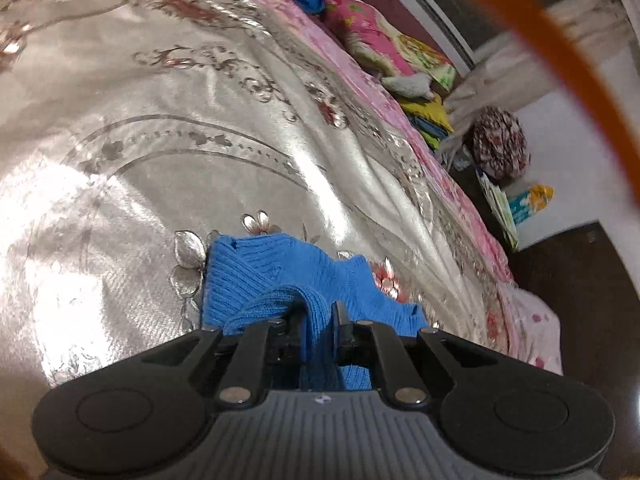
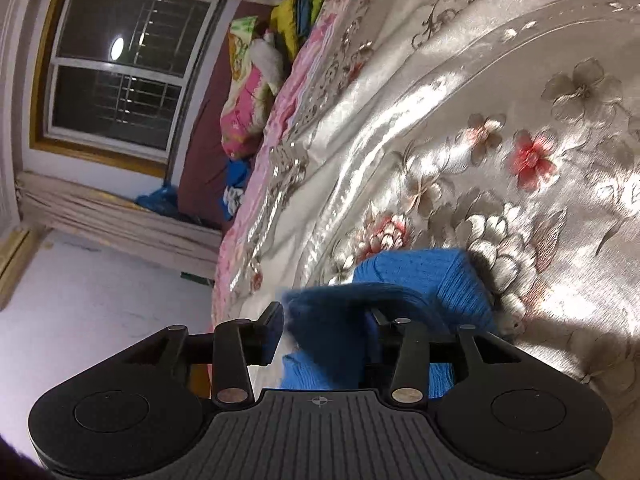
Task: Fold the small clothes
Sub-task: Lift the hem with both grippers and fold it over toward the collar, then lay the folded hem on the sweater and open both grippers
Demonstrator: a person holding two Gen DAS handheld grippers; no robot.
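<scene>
Nearest to you in the left wrist view, your left gripper [image 1: 320, 314] has its fingers [image 1: 341, 316] drawn together on a ridge of the blue knit garment [image 1: 256, 268], so the fabric is pinched between them and bunches up just ahead of the tips. The rest of that garment lies spread on the bedspread [image 1: 160, 160], its ribbed edge flat against the shiny silver cloth.

In the right wrist view, your right gripper [image 2: 326, 326] has its fingers [image 2: 272, 332] standing apart. A fold of the same blue knit garment [image 2: 440, 280] sits between them, against the right-hand finger, while the left-hand finger stands clear of the cloth with a gap showing beside it. Whether the right-hand pad presses on the knit you cannot tell from here.

Only the left view shows the flat, spread part of the garment; only the right view shows it doubled into a thick roll on the embroidered flowers of the bedspread [image 2: 520, 120].

Further out, both views show a pink quilt [image 1: 360, 60] running along the bedspread's far edge, and beyond it a bright floral pillow [image 1: 372, 36] and a yellow folded pile [image 1: 428, 112]. The right view alone shows the window [image 2: 120, 72] with a lamp's reflection and pale curtains beside it. The left view alone shows a dark floral bundle [image 1: 500, 144] off the bed's end and an orange strap [image 1: 560, 60], blurred, crossing the upper right corner.
</scene>
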